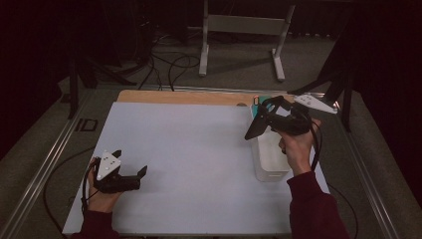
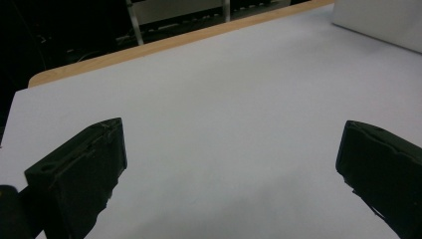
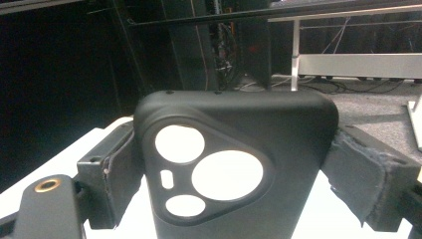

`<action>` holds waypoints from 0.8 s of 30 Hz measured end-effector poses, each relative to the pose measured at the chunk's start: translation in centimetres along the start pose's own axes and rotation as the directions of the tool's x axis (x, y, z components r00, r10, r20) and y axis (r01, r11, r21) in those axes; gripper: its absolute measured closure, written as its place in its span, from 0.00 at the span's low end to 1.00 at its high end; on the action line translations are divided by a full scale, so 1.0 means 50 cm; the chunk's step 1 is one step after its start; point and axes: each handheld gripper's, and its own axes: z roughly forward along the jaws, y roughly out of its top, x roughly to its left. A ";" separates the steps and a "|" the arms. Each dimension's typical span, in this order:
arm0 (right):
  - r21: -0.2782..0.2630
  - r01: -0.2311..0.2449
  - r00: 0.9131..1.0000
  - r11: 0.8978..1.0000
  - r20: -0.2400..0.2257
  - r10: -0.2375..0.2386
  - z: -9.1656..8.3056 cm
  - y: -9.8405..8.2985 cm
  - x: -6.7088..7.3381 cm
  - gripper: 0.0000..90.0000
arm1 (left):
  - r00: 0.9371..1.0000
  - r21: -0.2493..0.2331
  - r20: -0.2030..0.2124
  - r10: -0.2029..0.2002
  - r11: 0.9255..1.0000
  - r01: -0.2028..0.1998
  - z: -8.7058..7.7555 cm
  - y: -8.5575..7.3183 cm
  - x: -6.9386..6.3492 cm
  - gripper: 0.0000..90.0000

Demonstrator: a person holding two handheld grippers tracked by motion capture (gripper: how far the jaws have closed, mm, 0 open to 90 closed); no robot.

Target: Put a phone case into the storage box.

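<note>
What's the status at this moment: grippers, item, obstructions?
Right gripper shut on black phone case, held above the clear bin. Left gripper open, empty, low over the white table sheet. Nothing in the way.

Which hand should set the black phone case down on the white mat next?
Right. The right gripper already clamps the black phone case above the clear bin, beside the white mat. The left gripper is open, low at the mat's near left.
</note>
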 end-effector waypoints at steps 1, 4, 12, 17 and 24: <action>0.000 0.000 1.000 1.000 0.000 0.000 0.000 0.000 0.000 0.16 | 1.000 0.002 0.000 0.002 1.000 -0.002 0.000 0.000 0.000 0.00; 0.001 0.000 1.000 1.000 0.007 0.000 0.001 0.000 -0.005 0.16 | 1.000 0.002 0.002 0.003 1.000 -0.003 0.001 0.000 -0.001 0.00; 0.001 -0.009 0.999 1.000 0.031 0.009 0.006 -0.001 -0.016 0.16 | 1.000 0.000 0.008 0.001 1.000 -0.001 0.003 -0.002 -0.003 0.00; 0.005 -0.017 0.999 1.000 0.048 0.017 0.010 -0.003 -0.024 0.16 | 1.000 0.001 0.009 0.002 1.000 -0.002 0.003 -0.002 -0.004 0.00; 0.006 -0.021 0.997 1.000 0.070 0.020 0.015 -0.004 -0.035 0.16 | 1.000 0.001 0.005 0.002 1.000 -0.002 0.003 -0.002 -0.004 0.00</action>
